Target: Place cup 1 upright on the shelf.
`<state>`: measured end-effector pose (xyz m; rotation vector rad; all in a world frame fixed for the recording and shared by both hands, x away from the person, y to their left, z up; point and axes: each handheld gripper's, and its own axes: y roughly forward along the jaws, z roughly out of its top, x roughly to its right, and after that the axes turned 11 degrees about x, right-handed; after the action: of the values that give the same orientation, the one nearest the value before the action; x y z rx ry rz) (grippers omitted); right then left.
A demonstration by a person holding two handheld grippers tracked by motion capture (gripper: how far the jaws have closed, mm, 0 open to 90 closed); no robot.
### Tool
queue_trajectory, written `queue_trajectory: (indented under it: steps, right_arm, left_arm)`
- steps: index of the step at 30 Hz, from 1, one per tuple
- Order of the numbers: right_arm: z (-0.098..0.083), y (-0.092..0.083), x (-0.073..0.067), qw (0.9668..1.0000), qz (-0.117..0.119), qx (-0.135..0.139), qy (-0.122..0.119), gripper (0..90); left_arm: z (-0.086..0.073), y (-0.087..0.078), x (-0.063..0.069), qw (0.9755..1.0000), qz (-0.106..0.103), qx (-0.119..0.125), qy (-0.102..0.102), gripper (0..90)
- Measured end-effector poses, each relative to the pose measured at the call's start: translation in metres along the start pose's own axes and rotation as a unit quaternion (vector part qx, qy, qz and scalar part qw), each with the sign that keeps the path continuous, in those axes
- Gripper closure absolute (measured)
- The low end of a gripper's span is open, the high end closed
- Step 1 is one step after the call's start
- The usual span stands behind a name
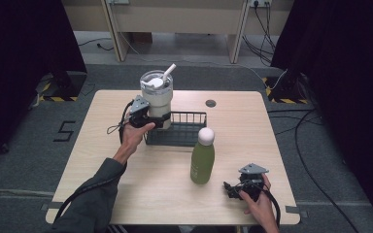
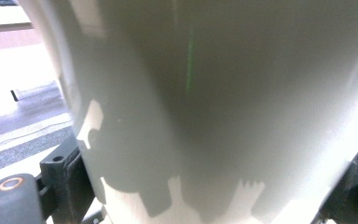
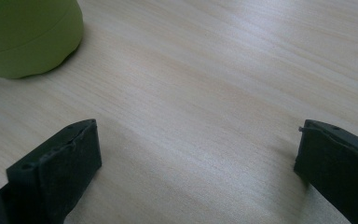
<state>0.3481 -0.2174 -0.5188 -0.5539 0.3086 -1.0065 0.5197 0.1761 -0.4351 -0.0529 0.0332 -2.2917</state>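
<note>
A white tumbler (image 1: 156, 94) with a clear lid and a white straw stands upright at the left end of a black wire basket (image 1: 187, 128). My left gripper (image 1: 159, 121) is shut on the tumbler's lower body. In the left gripper view the tumbler's wall (image 2: 205, 93) sits between both jaws of the left gripper (image 2: 209, 186). Whether the tumbler rests in the basket or hangs just above it is hidden. My right gripper (image 1: 230, 189) lies low on the table near the front right, open, with bare wood between the jaws of the right gripper (image 3: 198, 158).
A green bottle (image 1: 202, 158) with a white cap stands upright just left of my right gripper; its base (image 3: 28, 37) shows at the upper left of the right gripper view. The wooden table (image 1: 126, 194) has a small round grommet (image 1: 211, 103) at the back.
</note>
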Motion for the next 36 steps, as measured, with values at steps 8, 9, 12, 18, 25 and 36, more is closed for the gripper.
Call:
queue_trajectory:
  steps: [8, 9, 12, 18, 25, 36]
  right_arm:
    - [0.0, 0.0, 0.0, 1.0, 0.0, 0.0, 0.0, 0.4]
    - [0.0, 0.0, 0.0, 1.0, 0.0, 0.0, 0.0, 0.4]
    - [0.0, 0.0, 0.0, 1.0, 0.0, 0.0, 0.0, 0.4]
    - [0.0, 0.0, 0.0, 1.0, 0.0, 0.0, 0.0, 0.4]
    - [0.0, 0.0, 0.0, 1.0, 0.0, 0.0, 0.0, 0.4]
    - [0.0, 0.0, 0.0, 1.0, 0.001, 0.0, 0.0, 0.4]
  left_arm:
    - [-0.007, 0.0, -0.001, 1.0, 0.003, -0.004, -0.003, 10.6]
    - [-0.008, 0.0, 0.0, 1.0, 0.003, -0.004, -0.004, 10.6]
    - [-0.01, 0.0, 0.0, 1.0, 0.002, -0.007, -0.002, 10.6]
    - [-0.015, 0.0, -0.001, 0.9999, 0.005, -0.009, -0.005, 10.6]
    - [-0.018, 0.0, -0.001, 0.9999, 0.006, -0.009, -0.003, 10.6]
    - [-0.027, -0.001, 0.0, 0.9999, 0.011, -0.005, -0.003, 10.5]
